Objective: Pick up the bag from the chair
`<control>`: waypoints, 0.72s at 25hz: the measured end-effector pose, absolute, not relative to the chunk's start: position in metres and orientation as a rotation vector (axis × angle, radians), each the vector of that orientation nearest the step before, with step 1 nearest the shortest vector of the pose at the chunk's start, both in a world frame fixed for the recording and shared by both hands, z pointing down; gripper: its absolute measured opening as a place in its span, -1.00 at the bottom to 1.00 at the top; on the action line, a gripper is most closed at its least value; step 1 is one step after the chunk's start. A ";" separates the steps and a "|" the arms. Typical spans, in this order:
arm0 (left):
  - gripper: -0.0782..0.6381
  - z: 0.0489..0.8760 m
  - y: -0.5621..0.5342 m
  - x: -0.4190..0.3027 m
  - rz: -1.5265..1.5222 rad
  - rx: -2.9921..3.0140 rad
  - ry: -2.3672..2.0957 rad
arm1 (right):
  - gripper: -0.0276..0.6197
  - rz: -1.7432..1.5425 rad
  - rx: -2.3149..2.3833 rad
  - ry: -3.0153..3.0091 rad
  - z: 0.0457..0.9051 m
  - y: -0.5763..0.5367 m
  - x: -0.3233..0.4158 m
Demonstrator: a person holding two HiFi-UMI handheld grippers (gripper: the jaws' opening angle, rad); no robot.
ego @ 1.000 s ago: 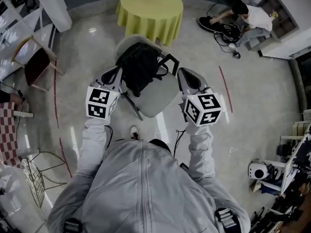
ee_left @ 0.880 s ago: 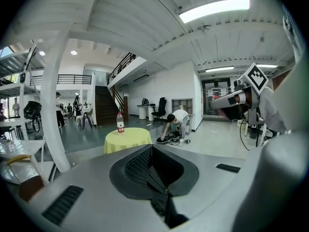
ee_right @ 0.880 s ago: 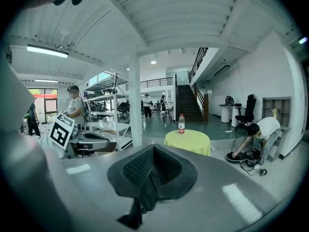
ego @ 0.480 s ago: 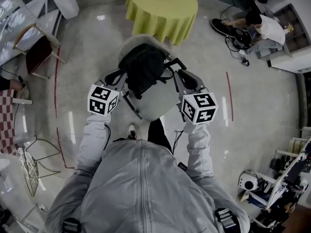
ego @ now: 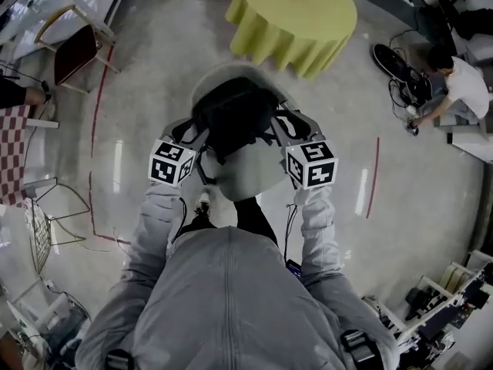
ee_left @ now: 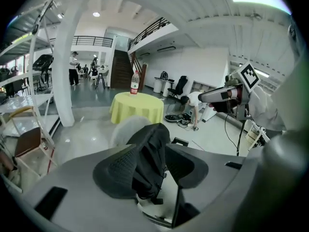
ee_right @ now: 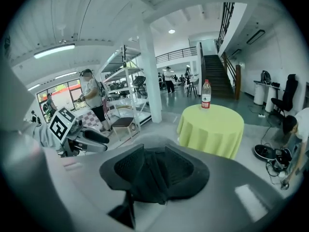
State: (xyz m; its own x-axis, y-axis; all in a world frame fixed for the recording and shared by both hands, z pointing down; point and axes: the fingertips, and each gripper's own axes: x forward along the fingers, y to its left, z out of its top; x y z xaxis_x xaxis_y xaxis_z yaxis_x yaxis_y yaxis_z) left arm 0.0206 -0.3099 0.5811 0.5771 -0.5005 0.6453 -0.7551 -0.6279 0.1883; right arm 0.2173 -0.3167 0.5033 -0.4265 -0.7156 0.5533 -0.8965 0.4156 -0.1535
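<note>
Yellow-green cloth covers the round table (ego: 296, 18) well past both grippers. Nearer, the white chair (ego: 243, 172) sits between them, with the black bag (ego: 235, 114) on it. The left gripper (ego: 194, 132) and the right gripper (ego: 283, 125) each pinch the bag's cloth. A small bottle (ee_right: 206, 94) stands on the table.
</note>
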 end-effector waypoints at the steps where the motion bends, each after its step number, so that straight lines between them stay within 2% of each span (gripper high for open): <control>1: -0.29 0.592 -0.308 0.022 0.789 2.337 -1.008 | -0.43 0.628 1.349 -2.264 0.515 -0.323 0.219; 10: -0.16 0.686 -0.306 0.022 0.867 2.067 -1.053 | -0.27 0.713 1.126 -2.181 0.616 -0.362 0.230; 18: -0.15 0.706 -0.320 0.013 0.872 2.017 -1.277 | -0.21 0.683 0.954 -2.127 0.693 -0.381 0.225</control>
State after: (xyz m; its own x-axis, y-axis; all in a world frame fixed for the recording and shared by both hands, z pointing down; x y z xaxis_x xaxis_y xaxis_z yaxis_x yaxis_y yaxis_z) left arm 0.0134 -0.3198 0.7064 0.3245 -0.5339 0.7808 -0.9215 -0.3648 0.1335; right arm 0.2248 -0.3807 0.6932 -0.4860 -0.4207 0.7660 -0.7880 0.5901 -0.1759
